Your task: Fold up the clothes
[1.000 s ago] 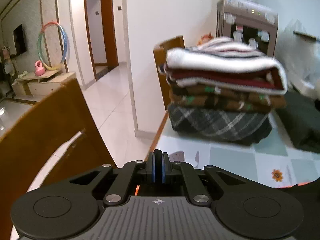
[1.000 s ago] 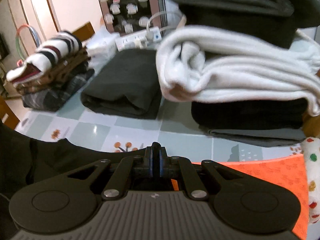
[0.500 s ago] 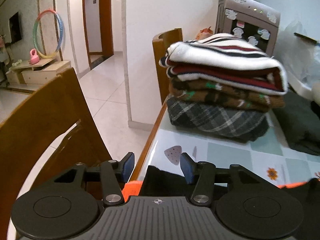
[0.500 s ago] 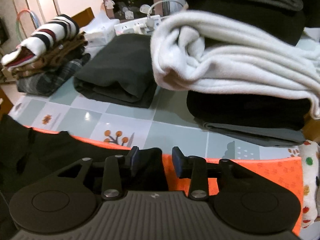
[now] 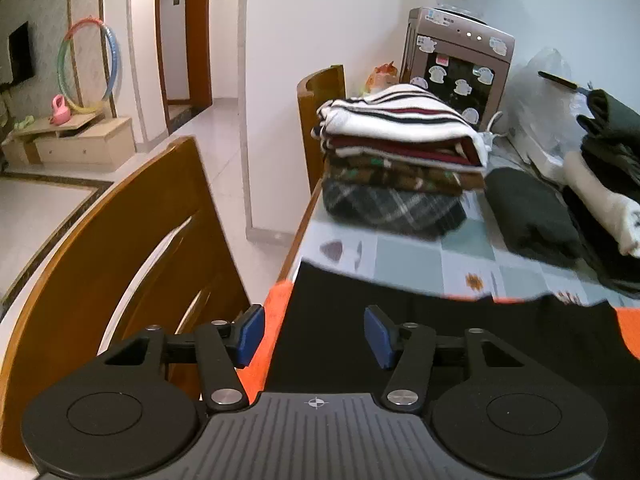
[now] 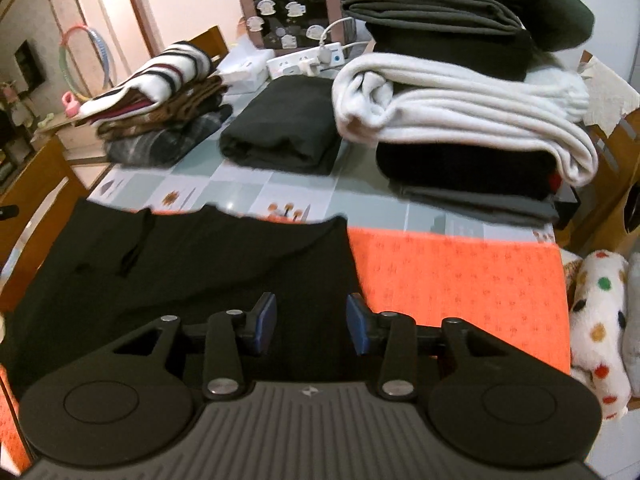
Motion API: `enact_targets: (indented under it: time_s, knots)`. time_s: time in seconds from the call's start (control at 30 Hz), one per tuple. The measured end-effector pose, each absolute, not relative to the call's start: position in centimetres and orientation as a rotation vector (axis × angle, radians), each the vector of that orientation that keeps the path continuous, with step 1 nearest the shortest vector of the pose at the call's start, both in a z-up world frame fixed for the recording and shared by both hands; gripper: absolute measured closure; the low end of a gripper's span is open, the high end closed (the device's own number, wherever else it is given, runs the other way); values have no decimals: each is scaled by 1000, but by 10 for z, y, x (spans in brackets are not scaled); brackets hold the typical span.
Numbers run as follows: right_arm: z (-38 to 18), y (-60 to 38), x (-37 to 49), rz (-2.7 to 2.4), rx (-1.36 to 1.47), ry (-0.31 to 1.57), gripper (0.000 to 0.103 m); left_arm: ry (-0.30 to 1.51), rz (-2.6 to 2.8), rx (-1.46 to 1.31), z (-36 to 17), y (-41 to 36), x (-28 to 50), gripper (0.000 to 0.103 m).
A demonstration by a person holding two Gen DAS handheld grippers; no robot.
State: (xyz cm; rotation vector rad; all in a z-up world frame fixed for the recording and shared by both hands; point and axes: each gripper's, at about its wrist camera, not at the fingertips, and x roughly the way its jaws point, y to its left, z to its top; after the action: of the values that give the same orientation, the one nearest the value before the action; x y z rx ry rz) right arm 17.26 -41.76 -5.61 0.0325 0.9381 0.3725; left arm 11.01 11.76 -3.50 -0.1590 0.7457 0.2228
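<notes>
Your left gripper (image 5: pixel 313 334) and right gripper (image 6: pixel 311 323) both have their jaws spread wide and released, gripping nothing. Right under them lies the black cloth garment (image 6: pixel 192 256), spread flat on the bright orange textured mat (image 6: pixel 460 276) at the near edge of the tabletop (image 6: pixel 360 196), which wears a pale green and white checked cover. The garment's left side reaches the tabletop's left edge, and in the right wrist view its far hem runs unevenly, with a small wrinkle near the left.

Judging from this, you are between folds. Before you close on anything, pick matching corners on each side so the fold line comes out straight, and pinch only the layer you mean to lift; thin dark cloth like this will likely drag a second layer along. Smooth that wrinkle first, or it will set into the fold.

Mind the left: the brown wooden chair back (image 5: pixel 132 248) stands just beside the tabletop edge, close to your left gripper. On the right, orange mat lies bare, so swing there freely.

Farther out, room tightens. A folded dark green garment (image 6: pixel 284 128) sits mid-tabletop, a stack topped by a striped white sweater (image 5: pixel 400 116) rises at far left, and a taller pile with a rolled white fleece (image 6: pixel 460 100) crowds far right. Keep your fold short of those.
</notes>
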Motion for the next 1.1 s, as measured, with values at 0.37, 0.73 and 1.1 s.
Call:
enact_targets:
  time_s: [0.37,0.73,1.1]
  knots:
    - [-71,-428,75,495,43,1012,58,830,244,-214,-56,101,7,43]
    - [-112,-422,21,508,16,1107,57,958,282,-267,-101,95,-56,42]
    - [-116,-414,4,414,38,1098,57,953,329,-459,-128,120,-52,81]
